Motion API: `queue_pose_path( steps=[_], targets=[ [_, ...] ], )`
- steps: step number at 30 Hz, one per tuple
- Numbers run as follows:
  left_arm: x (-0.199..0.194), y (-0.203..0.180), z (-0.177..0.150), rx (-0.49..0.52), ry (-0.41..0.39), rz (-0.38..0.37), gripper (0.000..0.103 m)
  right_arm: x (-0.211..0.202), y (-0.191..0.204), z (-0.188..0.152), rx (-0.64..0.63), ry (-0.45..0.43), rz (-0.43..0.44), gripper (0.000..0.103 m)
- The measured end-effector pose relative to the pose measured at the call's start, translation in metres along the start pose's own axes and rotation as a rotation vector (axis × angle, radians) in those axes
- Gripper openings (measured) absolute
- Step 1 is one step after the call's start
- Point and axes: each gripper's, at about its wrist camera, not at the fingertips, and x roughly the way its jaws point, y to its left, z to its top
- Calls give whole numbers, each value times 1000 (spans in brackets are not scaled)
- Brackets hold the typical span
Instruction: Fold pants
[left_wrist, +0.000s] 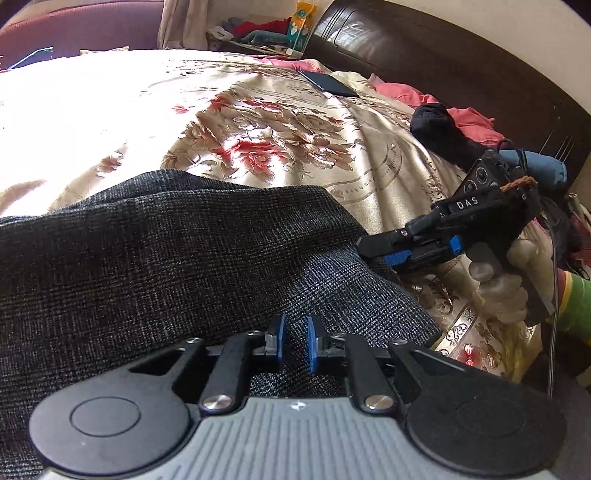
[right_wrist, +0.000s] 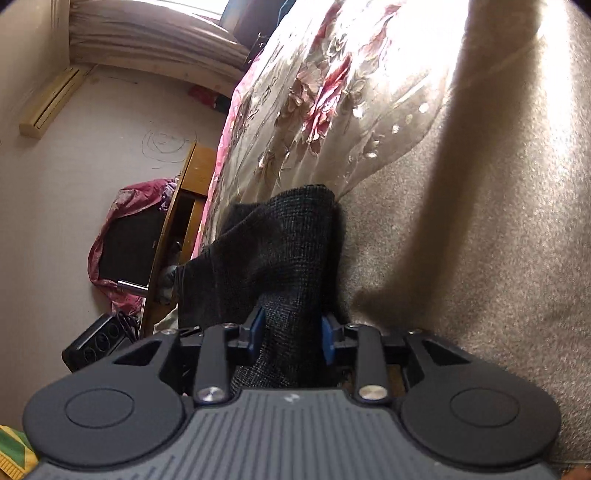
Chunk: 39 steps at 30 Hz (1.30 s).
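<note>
The bed (left_wrist: 258, 122) carries a floral cover and fills most of the left wrist view, its dark headboard (left_wrist: 461, 66) arcing from 12 to 3 o'clock. On it lie the pants (left_wrist: 166, 251), dark woven cloth spread across the near half of the bed, their long axis running from 9 o'clock toward 4 o'clock, with one edge ending near the cover's border at 4 o'clock.

Only the left wrist view shows the pants laid out broadly, plus a phone (left_wrist: 328, 84) at 1 o'clock, pink cloth (left_wrist: 406, 96) and a dark bundle (left_wrist: 439, 129) toward 2 o'clock. It also shows the right tool (left_wrist: 373, 251) at 3 o'clock, held in a gloved hand (left_wrist: 506, 280), its tip at the pants' right edge; from here I cannot tell how its jaws stand.

The right wrist view is tilted: the bed (right_wrist: 480, 221) rises on the right, and wall, curtain (right_wrist: 147, 40) and a wooden frame (right_wrist: 184, 206) sit from 9 to 11 o'clock. Here a narrow fold of pants (right_wrist: 280, 251) runs from centre to 6 o'clock, straight into the right tool (right_wrist: 291, 334), whose blue pads (right_wrist: 327, 336) are closed on the bunched cloth.

The left tool (left_wrist: 295, 345) sits at 6 o'clock over the pants; its pads (left_wrist: 313, 343) stand slightly apart with a narrow gap, and no cloth is seen pinched between them.
</note>
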Motion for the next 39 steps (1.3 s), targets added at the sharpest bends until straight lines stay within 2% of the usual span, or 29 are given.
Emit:
queue_pose_path(
  steps=[3,4,5,7,8,10,12,13,14,16,18,21,24,30,33,35,39],
  targets=[
    [-5,-3,5,8,-23,-12,27,14,15,-10,6,-42,-8,9],
    [-11,-6,6,35,-56,-23,28,10,20,-13,5,-73,6,9],
    [-14,-8,6,64,-71,-4,33,2,24,-15,1,-115,17,8],
    [-8,0,3,82,-47,52,36,-8,25,-17,25,-196,33,8],
    [-3,8,1,41,-23,44,35,-6,25,-18,27,-199,22,8],
    [-7,22,-2,-72,-33,22,34,9,22,-18,44,-160,-84,8],
    [-25,19,-2,-39,-104,48,35,9,23,-18,63,-146,-78,9],
    [-33,20,-5,-3,-125,96,35,7,25,-17,90,-149,-61,13],
    [-34,24,-7,5,-111,132,36,4,28,-16,108,-158,-61,13],
    [-32,43,-16,-27,-73,169,36,1,55,-16,72,-182,-80,10],
    [-45,57,-20,-110,-119,133,35,0,86,-16,36,-190,-62,10],
    [-68,62,-28,-117,-209,215,35,11,135,-17,-13,-199,-46,10],
    [-94,73,-44,-160,-259,210,35,47,176,-18,-25,-176,-7,10],
    [-165,94,-90,-278,-378,230,36,169,236,-29,-118,-53,13,10],
    [-189,103,-110,-342,-411,247,36,239,247,-45,-182,42,-37,10],
    [-197,109,-123,-375,-411,282,36,277,248,-60,-269,91,-101,10],
    [-204,121,-145,-435,-416,300,36,322,239,-73,-370,143,-205,14]
  ],
)
